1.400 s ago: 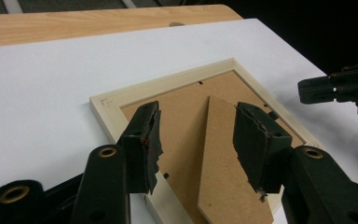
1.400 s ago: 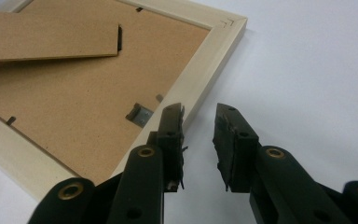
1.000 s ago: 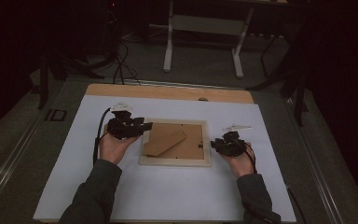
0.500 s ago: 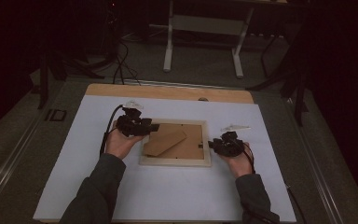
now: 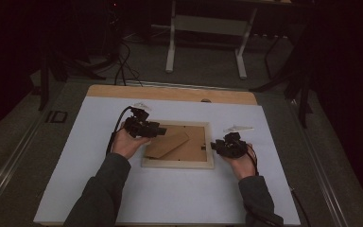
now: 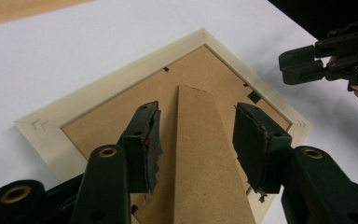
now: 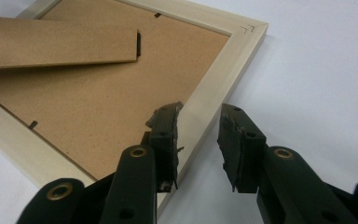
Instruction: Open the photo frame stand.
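One picture frame (image 5: 177,163) lay face down at the middle of the white worktop (image 5: 75,189), pale wood border around a brown back with one stand flap (image 5: 166,144). Bare sheet surrounded it on all sides. The left tool (image 6: 196,140) stood open astride the flap, pads clear. The right tool (image 7: 196,140) stood open astride the frame's right rail, gripping nothing.

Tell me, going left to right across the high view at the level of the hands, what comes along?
Left gripper → fold-out stand on the picture frame's back → right gripper.
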### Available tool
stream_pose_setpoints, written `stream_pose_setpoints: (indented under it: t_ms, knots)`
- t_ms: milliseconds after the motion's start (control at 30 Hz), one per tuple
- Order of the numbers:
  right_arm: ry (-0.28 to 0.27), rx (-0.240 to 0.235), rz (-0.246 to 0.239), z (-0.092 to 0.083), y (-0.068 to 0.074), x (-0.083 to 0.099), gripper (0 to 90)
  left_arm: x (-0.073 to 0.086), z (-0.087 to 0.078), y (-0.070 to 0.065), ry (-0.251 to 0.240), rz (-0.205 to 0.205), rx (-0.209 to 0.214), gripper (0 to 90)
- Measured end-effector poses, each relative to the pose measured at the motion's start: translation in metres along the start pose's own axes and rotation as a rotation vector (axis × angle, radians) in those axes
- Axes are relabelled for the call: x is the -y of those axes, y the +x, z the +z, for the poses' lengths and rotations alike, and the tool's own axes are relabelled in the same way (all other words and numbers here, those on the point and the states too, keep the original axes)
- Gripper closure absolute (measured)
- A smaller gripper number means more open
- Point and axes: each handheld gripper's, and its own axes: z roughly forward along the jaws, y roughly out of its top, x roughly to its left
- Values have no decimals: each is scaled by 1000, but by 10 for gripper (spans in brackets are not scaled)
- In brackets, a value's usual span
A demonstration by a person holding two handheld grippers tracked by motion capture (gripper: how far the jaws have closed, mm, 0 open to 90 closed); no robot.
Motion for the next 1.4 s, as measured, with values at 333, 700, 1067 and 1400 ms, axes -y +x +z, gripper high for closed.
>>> stream_pose_setpoints:
  t_ms: [333,700,1067,1400]
  knots:
    - [2,-4,4,0,-1,0,667,-2,11,1,53,5,-1,513]
    - [-1,-10,6,3,1,0,661,-2,25,5,84,-33,26,483]
    - [-2,-13,8,3,1,0,656,0,34,4,127,-12,26,461]
    - [5,-18,12,5,1,4,650,4,44,9,166,-38,59,393]
